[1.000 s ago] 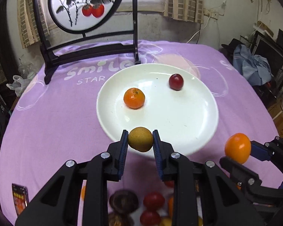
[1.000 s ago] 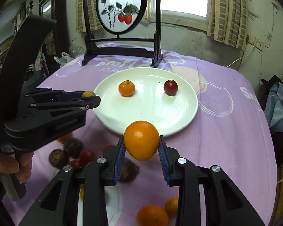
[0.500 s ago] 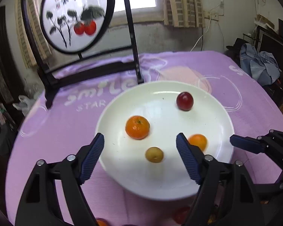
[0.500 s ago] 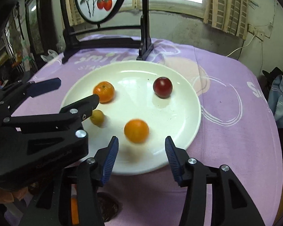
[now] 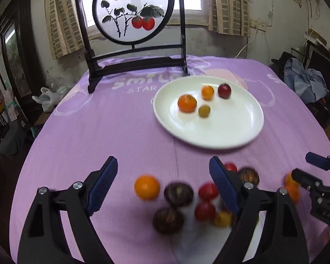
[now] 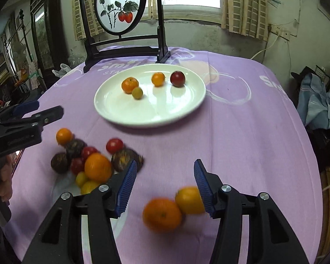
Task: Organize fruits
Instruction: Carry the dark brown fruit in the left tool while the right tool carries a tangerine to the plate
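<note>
Now my left gripper (image 5: 162, 176) and right gripper (image 6: 164, 181) both hang empty, jaws just spread apart. Four fruits (image 6: 158, 79) sit on the plate (image 6: 187, 107); the loose pile (image 6: 88, 160) lies on the cloth (image 6: 242, 143) nearer me.

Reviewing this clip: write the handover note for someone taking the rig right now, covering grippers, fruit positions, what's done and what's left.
Left gripper: open, empty, jaws just opened, above the loose pile.
Right gripper: open, empty, jaws just opened; two oranges lie below it on the cloth.
White plate: four fruits so far: tangerine, small orange, dark red fruit, yellow-green fruit.
Left to do: the pile of red, orange, yellow and dark brown fruits on the purple cloth, plus the two oranges.
</note>
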{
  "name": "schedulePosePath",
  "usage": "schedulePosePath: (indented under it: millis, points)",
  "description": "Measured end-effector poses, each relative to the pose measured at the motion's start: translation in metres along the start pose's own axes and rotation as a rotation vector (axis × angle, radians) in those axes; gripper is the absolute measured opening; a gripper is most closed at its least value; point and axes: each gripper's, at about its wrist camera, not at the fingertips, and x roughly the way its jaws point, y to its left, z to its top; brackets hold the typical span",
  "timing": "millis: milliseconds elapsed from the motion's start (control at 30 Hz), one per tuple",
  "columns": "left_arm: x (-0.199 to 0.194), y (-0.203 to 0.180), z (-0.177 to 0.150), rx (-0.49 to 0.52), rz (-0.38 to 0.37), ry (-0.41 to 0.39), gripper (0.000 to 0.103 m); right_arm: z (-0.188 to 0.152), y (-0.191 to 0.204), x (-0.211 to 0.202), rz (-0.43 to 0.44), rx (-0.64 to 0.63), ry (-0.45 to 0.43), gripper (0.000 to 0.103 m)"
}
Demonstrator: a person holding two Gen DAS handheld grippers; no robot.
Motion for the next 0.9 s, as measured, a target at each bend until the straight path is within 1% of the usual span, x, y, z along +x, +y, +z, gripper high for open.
schedulePosePath:
  millis: [67,167,300,500,633,667,900]
  points:
    - [-0.009,0.001,-0.018,0.006,-0.002,0.007,0.084,-0.017,0.0,-0.007,-0.003,0.008,0.005,0.058]
    - [-0.018,-0.001,-0.045,0.02,0.004,0.013,0.084,-0.036,0.002,-0.011,-0.004,0.011,0.023,0.058]
    - [-0.019,-0.004,-0.075,0.014,-0.028,0.057,0.085,-0.059,0.006,-0.006,0.004,0.016,0.074,0.058]
    - [-0.013,-0.004,-0.106,-0.01,-0.053,0.112,0.085,-0.067,0.009,0.006,0.011,0.03,0.097,0.058]
    - [-0.008,-0.003,-0.115,-0.027,-0.069,0.138,0.085,-0.063,0.01,0.018,-0.011,0.032,0.121,0.058]
    - [-0.007,-0.002,-0.114,-0.026,-0.068,0.14,0.085,-0.061,0.011,0.023,-0.018,0.034,0.132,0.058]
    - [0.003,0.001,-0.103,-0.011,-0.067,0.147,0.085,-0.047,0.018,0.04,-0.055,0.016,0.136,0.057]
